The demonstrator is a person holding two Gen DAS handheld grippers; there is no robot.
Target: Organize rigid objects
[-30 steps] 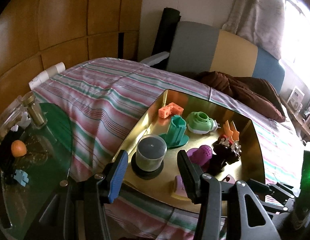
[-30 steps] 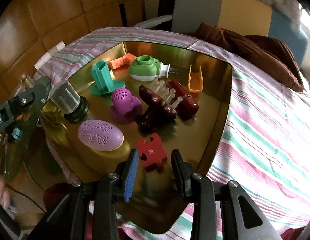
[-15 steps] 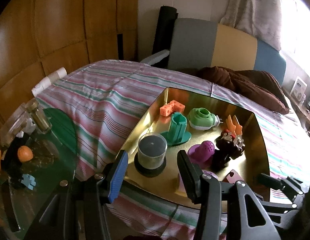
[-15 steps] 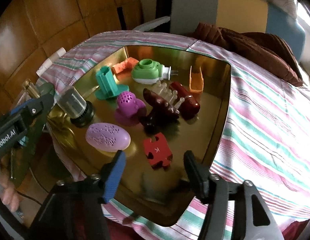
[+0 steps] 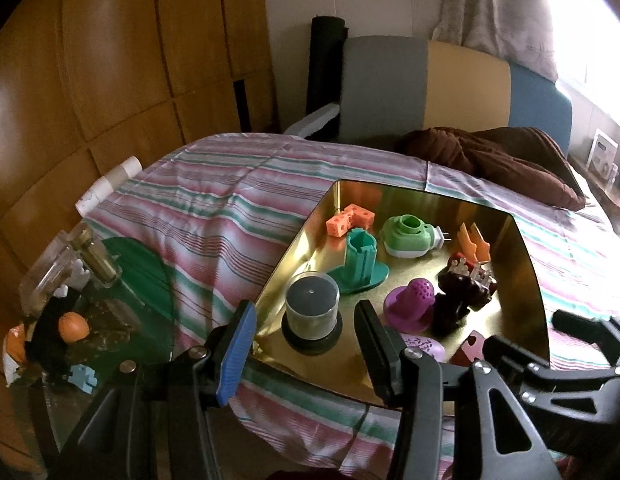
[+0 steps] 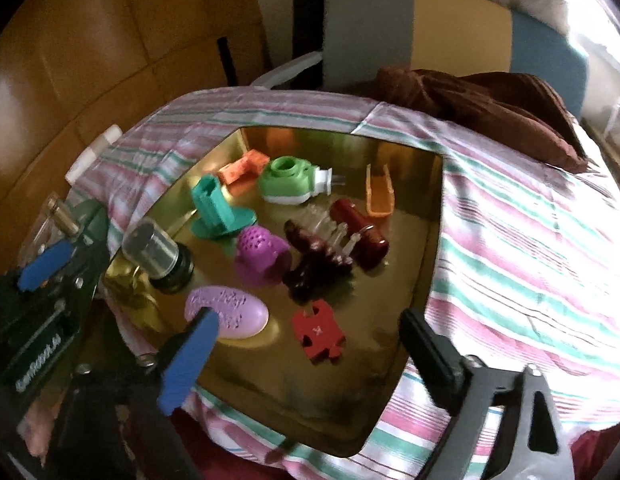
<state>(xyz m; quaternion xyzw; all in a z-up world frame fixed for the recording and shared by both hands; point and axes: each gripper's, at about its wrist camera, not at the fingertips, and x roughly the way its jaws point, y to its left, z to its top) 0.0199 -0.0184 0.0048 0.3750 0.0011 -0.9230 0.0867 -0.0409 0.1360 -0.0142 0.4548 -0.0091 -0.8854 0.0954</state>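
red puzzle piece (image 6: 319,330) lies flat on the gold tray (image 6: 414,264) beneath the right gripper (image 6: 310,350), jaws opening around nothing, left gripper (image 5: 306,338) released too.

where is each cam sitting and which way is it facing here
Left wrist: rides on the left gripper, looking forward and down along its open fingers at the gold tray from its near left corner; the right gripper shows at lower right.
Right wrist: rides on the right gripper, jaws opening and empty, above the tray's near edge; the left gripper shows at left.
Shared: tray, clear-topped jar, red puzzle piece, striped cloth.
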